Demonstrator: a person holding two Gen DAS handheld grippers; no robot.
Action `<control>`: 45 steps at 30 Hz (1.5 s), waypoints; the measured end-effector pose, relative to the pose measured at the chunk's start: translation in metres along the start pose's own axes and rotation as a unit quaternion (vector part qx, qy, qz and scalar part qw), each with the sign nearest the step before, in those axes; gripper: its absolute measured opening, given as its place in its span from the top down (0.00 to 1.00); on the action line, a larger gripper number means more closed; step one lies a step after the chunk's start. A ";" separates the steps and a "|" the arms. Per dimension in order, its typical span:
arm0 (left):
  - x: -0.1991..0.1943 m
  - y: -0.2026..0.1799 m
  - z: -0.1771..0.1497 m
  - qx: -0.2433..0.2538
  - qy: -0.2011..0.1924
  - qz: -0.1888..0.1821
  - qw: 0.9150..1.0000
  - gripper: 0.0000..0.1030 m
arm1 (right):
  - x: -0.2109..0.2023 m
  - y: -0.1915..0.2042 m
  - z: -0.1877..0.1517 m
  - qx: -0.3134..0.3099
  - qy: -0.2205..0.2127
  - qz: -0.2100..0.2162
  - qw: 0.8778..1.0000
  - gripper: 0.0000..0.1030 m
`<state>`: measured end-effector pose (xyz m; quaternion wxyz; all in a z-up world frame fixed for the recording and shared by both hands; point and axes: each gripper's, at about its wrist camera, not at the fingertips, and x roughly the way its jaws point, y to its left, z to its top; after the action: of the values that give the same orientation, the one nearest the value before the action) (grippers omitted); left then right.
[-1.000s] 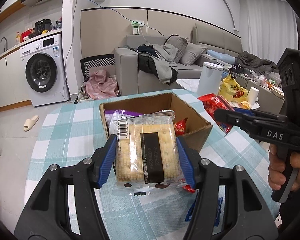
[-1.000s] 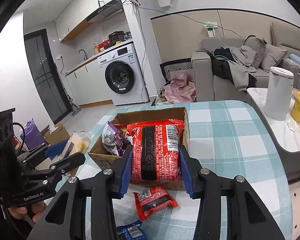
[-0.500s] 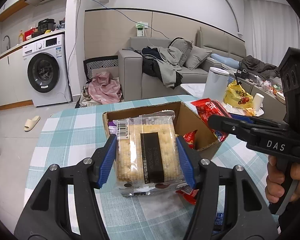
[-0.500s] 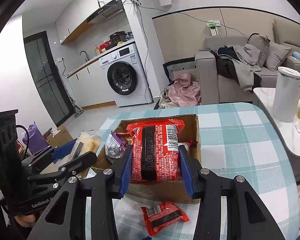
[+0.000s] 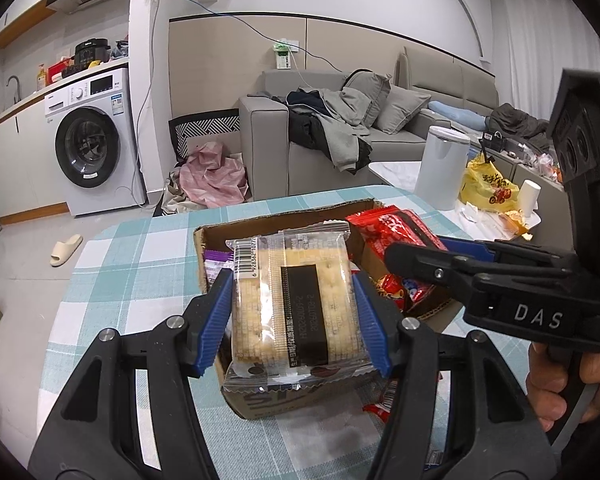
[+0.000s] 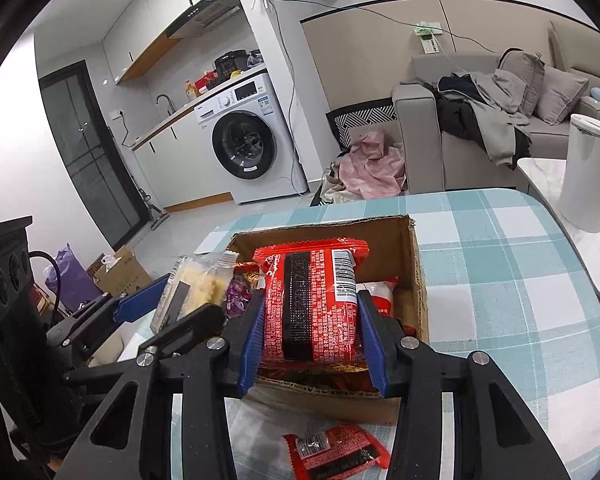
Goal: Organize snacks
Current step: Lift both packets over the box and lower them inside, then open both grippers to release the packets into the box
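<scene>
Nearest the right wrist camera, a small red foil snack packet [image 6: 336,454] lies flat on the teal-and-white checked tablecloth [image 6: 512,300], just in front of the open brown cardboard box [image 6: 414,264]. The right gripper [image 6: 312,338] pinches a red plastic snack pack [image 6: 312,300] between its blue pads, held over the box's near edge. The left gripper [image 5: 294,318] likewise clamps a clear-wrapped pack of pale crackers [image 5: 296,300] (barcode upward) above the box's near left corner. Inside the box lie red and purple packets. Beyond stand a grey sofa [image 5: 340,140] and a white washing machine [image 5: 96,144].
</scene>
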<state>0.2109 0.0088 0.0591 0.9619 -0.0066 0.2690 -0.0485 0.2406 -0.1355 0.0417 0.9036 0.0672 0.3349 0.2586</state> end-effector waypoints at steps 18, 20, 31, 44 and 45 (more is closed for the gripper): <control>0.050 -0.002 -0.015 0.004 0.033 0.024 0.999 0.46 | 0.029 -0.018 0.004 0.021 0.025 -0.003 0.999 0.57; 0.055 0.000 -0.015 -0.003 0.035 0.017 0.999 0.46 | 0.030 -0.018 0.004 0.020 0.026 -0.005 0.999 0.57; 0.046 -0.007 -0.013 0.015 0.040 0.023 0.999 0.39 | 0.013 -0.009 0.009 0.001 0.007 -0.008 1.000 0.49; -0.036 0.003 -0.021 -0.017 0.001 -0.006 1.000 0.01 | -0.045 -0.011 -0.011 -0.012 0.010 -0.008 1.000 0.00; -0.042 0.003 -0.024 -0.017 0.001 -0.006 1.000 0.01 | -0.047 -0.012 -0.014 -0.012 0.011 -0.009 1.000 0.00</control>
<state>0.1636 0.0161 0.0604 0.9612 -0.0246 0.2703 -0.0501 0.2062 -0.1708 0.0543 0.9029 0.0510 0.3422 0.2552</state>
